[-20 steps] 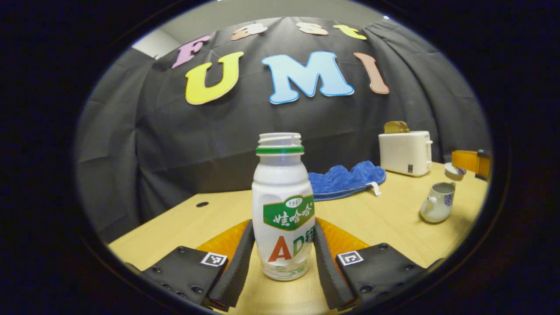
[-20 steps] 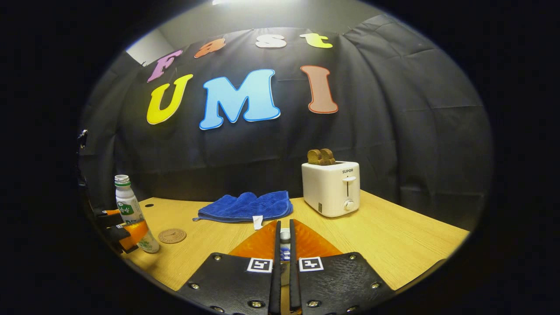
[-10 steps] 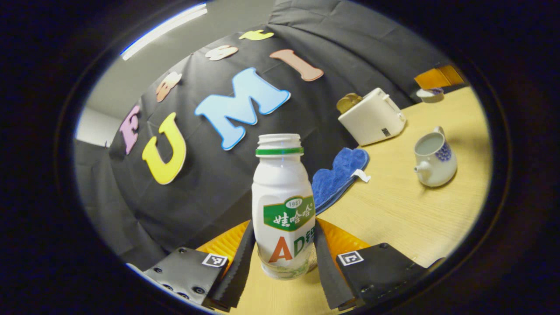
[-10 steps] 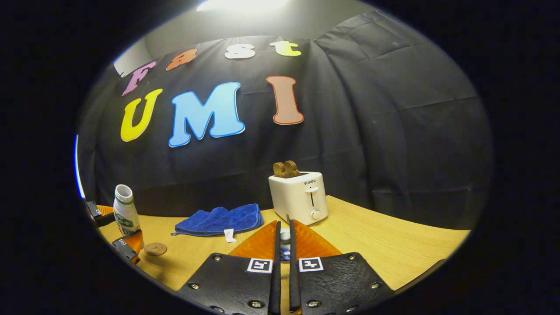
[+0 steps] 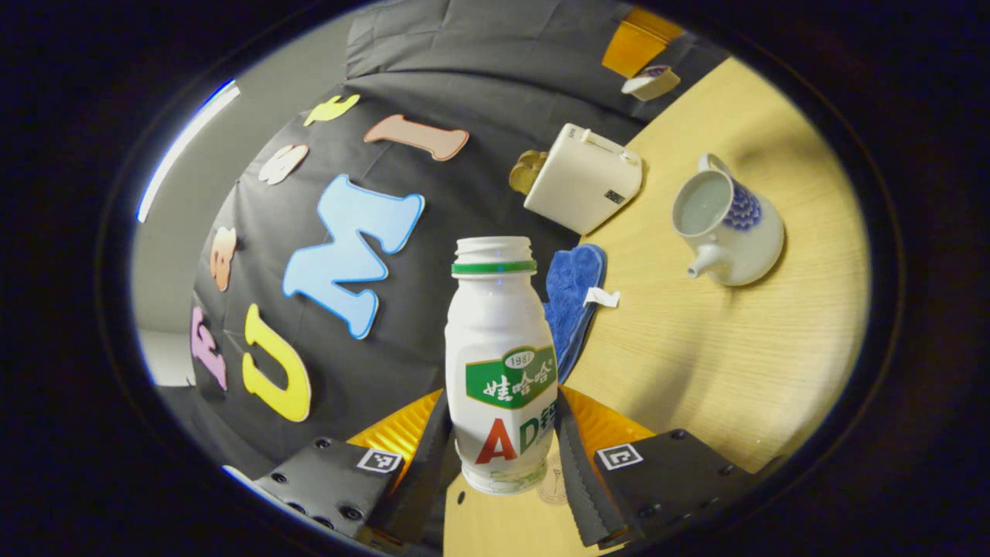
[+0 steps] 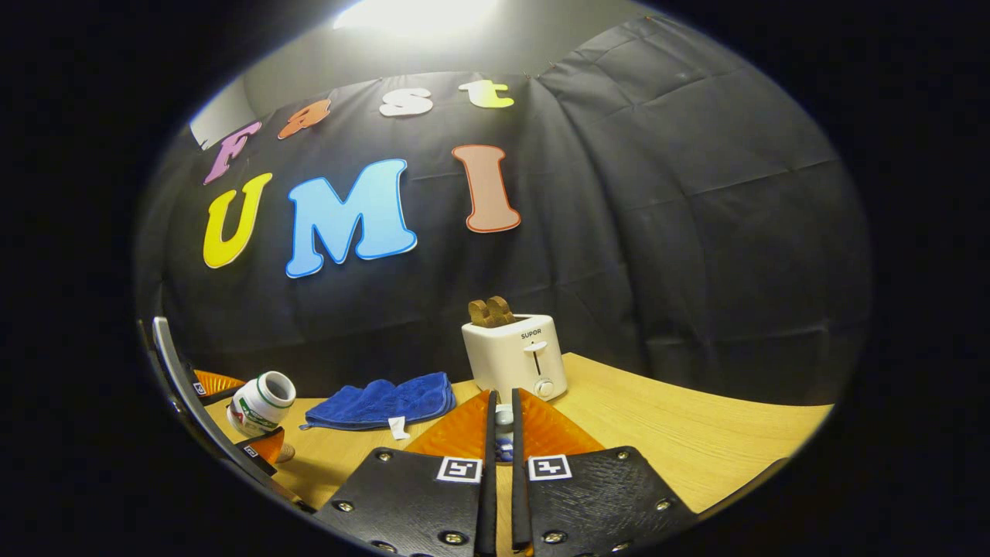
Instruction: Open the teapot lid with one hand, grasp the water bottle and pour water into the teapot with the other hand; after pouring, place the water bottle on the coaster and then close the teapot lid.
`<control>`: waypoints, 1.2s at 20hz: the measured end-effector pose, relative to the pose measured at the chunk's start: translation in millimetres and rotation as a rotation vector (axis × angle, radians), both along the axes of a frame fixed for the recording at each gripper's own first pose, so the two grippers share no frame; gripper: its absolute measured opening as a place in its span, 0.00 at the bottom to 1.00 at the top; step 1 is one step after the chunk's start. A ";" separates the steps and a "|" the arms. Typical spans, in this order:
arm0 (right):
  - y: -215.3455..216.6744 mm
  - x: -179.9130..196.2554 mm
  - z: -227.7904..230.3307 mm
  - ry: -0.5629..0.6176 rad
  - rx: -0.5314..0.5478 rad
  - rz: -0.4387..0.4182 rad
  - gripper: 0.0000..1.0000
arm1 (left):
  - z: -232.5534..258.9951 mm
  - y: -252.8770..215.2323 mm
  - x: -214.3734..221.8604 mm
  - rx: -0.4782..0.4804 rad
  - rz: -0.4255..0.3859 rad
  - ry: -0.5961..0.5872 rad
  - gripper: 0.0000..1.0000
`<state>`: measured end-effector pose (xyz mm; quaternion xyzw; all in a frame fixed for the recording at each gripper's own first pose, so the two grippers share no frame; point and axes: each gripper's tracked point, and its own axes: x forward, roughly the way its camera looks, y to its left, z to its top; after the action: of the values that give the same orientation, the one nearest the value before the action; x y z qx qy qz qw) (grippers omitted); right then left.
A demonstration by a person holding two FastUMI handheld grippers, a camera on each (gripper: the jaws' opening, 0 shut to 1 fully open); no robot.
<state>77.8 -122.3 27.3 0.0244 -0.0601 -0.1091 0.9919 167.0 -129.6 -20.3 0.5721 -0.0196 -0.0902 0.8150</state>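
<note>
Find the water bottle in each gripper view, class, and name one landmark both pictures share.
Left gripper view: water bottle at bottom centre, between the left gripper's fingers.
Right gripper view: the bottle at lower left, tipped over in that gripper.
Shared landmark: the white toaster.

My left gripper point(image 5: 503, 456) rolled hard sideways, high above tabletop point(image 5: 727, 356); both fingers pressed on flanks of water bottle point(image 5: 501, 363), one each side, bottle lifted with it. In right gripper view same gripper point(image 6: 255, 429) at far left edge, tipped over, bottle mouth facing toward my other hand. My right gripper point(image 6: 501, 449) held level above tabletop, fingers nearly together, pinching small knob of teapot lid point(image 6: 503, 433), lid hanging between them.
</note>
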 end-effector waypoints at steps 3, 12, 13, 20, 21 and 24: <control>-3.0 -1.1 0.7 -0.003 0.030 0.001 0.07 | 0.3 -7.3 4.9 0.084 -0.025 0.002 0.81; -17.9 -4.9 4.2 -0.022 0.120 -0.005 0.07 | 9.6 -40.1 -0.1 0.291 -0.100 -0.076 0.81; -19.2 -5.1 4.6 -0.023 0.132 -0.003 0.07 | 8.3 -42.4 0.5 0.307 -0.105 -0.079 0.81; -22.7 -6.6 5.1 -0.029 0.172 0.007 0.07 | 8.7 -51.0 0.9 0.425 -0.131 -0.132 0.81; -23.1 -6.1 4.7 -0.029 0.174 0.007 0.07 | 7.5 -50.3 -0.5 0.439 -0.135 -0.135 0.81; -21.0 -5.4 3.0 -0.022 0.178 0.013 0.07 | 7.8 -52.2 -0.8 0.472 -0.143 -0.150 0.81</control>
<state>72.4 -143.3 30.3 0.1138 -0.0608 -0.1073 0.9858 166.1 -181.8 -12.4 0.7486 -0.0990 -0.1069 0.6468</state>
